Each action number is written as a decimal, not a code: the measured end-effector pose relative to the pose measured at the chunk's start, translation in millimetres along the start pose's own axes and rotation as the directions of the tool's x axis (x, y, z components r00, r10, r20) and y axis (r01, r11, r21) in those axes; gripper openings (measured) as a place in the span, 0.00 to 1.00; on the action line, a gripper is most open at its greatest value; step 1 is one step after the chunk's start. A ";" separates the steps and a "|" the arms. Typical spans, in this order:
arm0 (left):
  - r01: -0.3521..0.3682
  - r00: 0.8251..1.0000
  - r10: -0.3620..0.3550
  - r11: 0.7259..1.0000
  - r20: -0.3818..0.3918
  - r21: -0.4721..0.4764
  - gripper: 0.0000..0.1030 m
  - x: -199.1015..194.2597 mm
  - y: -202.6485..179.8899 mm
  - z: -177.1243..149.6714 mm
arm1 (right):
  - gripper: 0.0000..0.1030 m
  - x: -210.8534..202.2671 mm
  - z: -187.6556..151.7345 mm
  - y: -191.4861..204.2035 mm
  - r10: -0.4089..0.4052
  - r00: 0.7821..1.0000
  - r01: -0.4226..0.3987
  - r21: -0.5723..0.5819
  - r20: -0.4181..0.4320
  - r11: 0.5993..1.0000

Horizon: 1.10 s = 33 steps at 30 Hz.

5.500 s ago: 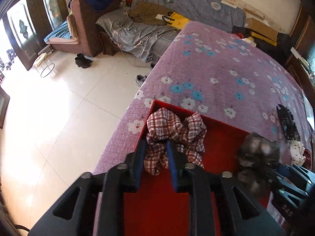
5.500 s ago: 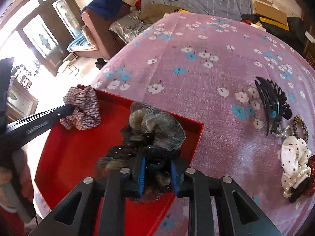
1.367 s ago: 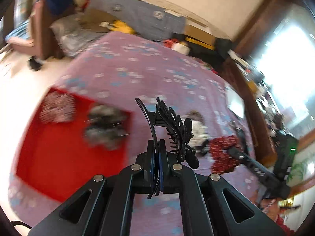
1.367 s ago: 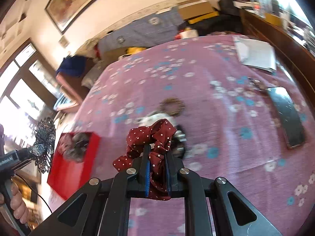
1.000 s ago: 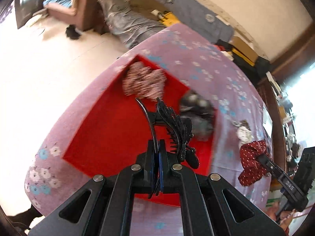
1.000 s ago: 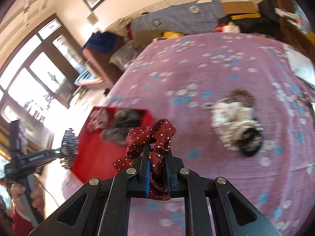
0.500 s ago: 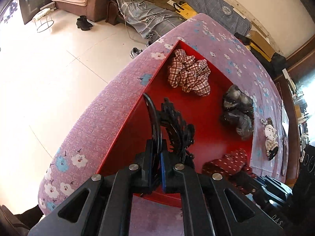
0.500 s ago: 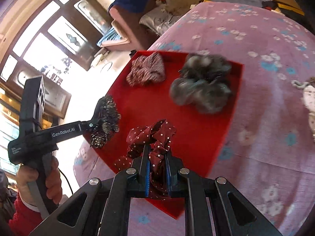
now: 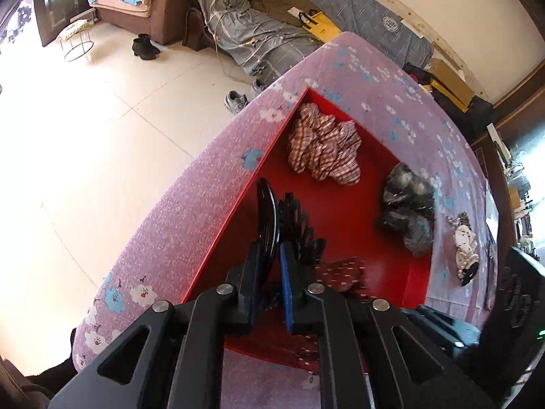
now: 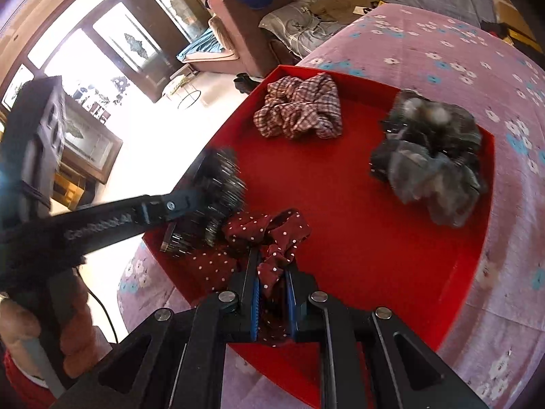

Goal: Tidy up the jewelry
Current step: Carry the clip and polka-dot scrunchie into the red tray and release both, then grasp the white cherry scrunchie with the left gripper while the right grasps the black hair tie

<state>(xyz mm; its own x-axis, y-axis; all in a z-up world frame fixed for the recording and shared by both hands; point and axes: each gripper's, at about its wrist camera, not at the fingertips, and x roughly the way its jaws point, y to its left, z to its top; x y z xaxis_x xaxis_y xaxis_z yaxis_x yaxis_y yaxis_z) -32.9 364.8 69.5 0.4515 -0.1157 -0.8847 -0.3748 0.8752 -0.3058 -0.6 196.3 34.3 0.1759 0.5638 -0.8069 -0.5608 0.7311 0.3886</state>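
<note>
Black left gripper (image 10: 218,201) bears pale lettering on its arm and a screw; right gripper (image 10: 272,293) has blue pads, silver screws. The hand (image 10: 51,327) wears a red sleeve (image 10: 20,378).

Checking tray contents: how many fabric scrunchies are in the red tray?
3: plaid scrunchie at the far corner, grey scrunchie by the right wall, dotted scrunchie in the right gripper.
</note>
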 end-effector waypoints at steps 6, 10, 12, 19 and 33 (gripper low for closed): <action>-0.023 0.998 0.022 1.000 0.065 0.010 0.33 -27.1 -4.8 3.3 | 0.27 0.6 -0.6 8.2 -0.013 1.000 0.013 -0.032 0.010 0.999; -0.083 0.991 0.079 0.996 0.109 0.027 0.34 -41.1 -7.1 3.9 | 0.50 -12.5 -1.1 7.1 -0.027 0.999 0.029 -0.037 0.046 0.999; -0.110 0.986 0.106 0.993 0.127 0.029 0.35 -47.3 -9.8 4.5 | 0.54 -19.1 -1.8 5.7 -0.025 0.998 0.027 -0.030 0.058 0.999; -0.137 0.981 0.128 0.989 0.146 0.059 0.36 -57.8 -29.5 2.5 | 0.60 -50.2 -12.5 -6.0 -0.025 0.995 0.026 -0.008 0.098 1.000; 0.068 0.997 -0.076 0.967 0.023 0.247 0.42 -25.7 -178.1 -31.3 | 0.63 -161.6 -94.4 -157.0 -0.183 0.965 0.119 0.308 0.187 0.944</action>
<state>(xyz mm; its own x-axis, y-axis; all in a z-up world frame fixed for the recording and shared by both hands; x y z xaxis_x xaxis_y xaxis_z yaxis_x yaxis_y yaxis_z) -3.1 197.3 135.7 0.4969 -0.1712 -0.8507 -0.1314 0.9542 -0.2688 -17.3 -45.9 61.6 0.4239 0.4822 -0.7667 -0.2588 0.8757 0.4076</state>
